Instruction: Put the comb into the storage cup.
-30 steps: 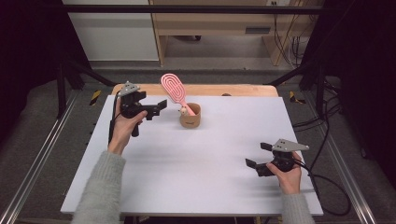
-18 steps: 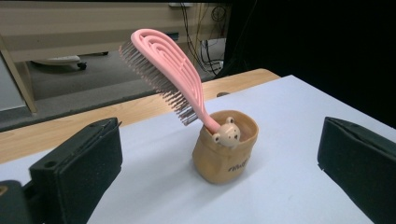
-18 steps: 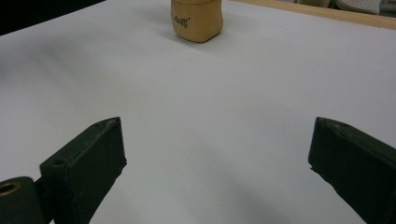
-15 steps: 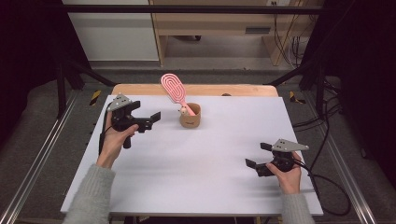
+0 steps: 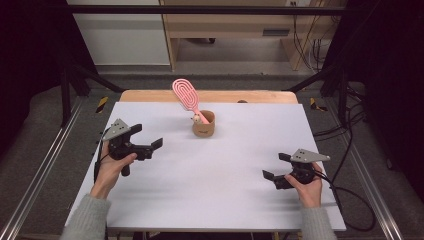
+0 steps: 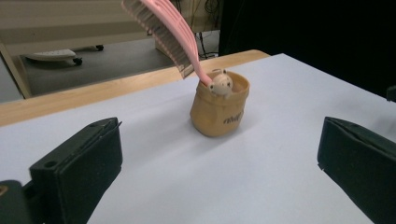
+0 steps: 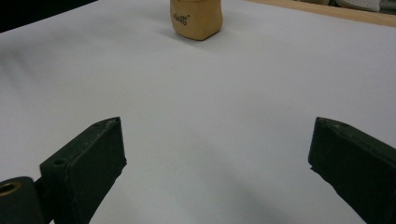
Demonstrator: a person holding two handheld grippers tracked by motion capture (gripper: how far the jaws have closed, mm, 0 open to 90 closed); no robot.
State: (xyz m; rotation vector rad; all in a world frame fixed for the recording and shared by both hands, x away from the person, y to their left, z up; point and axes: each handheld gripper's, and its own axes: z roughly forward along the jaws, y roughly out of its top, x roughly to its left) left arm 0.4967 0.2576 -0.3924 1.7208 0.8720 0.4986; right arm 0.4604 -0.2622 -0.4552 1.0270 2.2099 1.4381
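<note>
1. Tan and soft-looking, the little pouch-shaped cup [image 5: 204, 125] stands upright on the white table [image 5: 220, 170], toward the far edge and a bit left of centre; dark lettering shows on its side in both gripper views, too small to read.
2. Pink hairbrush [image 5: 185, 95] stands handle-down in that cup, its oval slotted head leaning up and away to the far left; the left gripper view shows its pale bristles [image 6: 154, 23] along one face.
3. Small pale figure with a round head [image 6: 220, 84] peeks over the cup's rim, right against the brush handle.
4. Left gripper [image 5: 148, 141] sits near the table's left edge, pointed at the cup, which lies ahead of it and off toward the far right, clearly apart with bare table between. In its own view the cup [image 6: 219, 109] sits between the 2 jaws but farther off.
5. That left gripper's jaws stand wide apart, gripping nothing and touching nothing I can see; the person's left hand [image 5: 114, 167] wraps its grip.
6. Right gripper [image 5: 276, 168] is over at the near right, well apart from the cup, aimed left across the table. Its view catches the cup's lower body [image 7: 196, 18] at the top.
7. Its jaws are spread wide too, empty, white table between them, and the right hand [image 5: 307, 187] holds it from behind.
</note>
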